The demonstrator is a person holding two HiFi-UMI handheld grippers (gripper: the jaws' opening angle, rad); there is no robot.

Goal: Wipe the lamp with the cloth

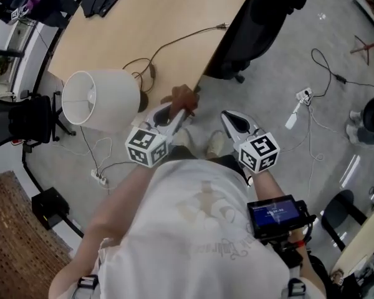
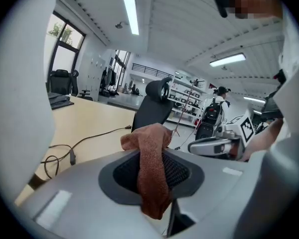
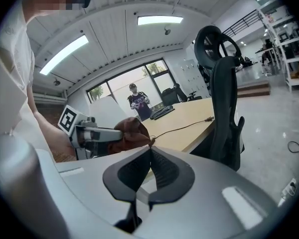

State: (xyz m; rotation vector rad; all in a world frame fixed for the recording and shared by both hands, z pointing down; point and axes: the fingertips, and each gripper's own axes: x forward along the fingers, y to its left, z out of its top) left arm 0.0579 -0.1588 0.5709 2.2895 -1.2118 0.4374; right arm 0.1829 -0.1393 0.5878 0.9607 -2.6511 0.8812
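1. here, seen from above, a person in a white shirt holds a claw in each hand above the near corner of a pale wooden desk [image 1: 149, 23].
2. the lamp [image 1: 100, 99] has a white drum shade and stands at that corner of the desk, at the left of the head view. its shade also fills the left edge of the left gripper view.
3. the left claw [image 1: 176, 112] is closed on a rust-brown cloth [image 1: 184, 98]. in the left gripper view the cloth is pinched between the two dark pads, bunched up above them and hanging in a strip below.
4. the cloth is held near the right side of the lamp shade. the head view shows a gap between the two, so they are not touching.
5. the right claw [image 1: 230, 118] sits just right of the left one, farther from the lamp. its jaws are closed with the tips meeting, and nothing is between them.
6. a thin black cable [image 1: 174, 42] runs across the desk top and coils near the foot of the lamp.
7. a black office chair [image 1: 262, 17] stands against the right edge of the desk, on a grey floor [image 1: 280, 61].
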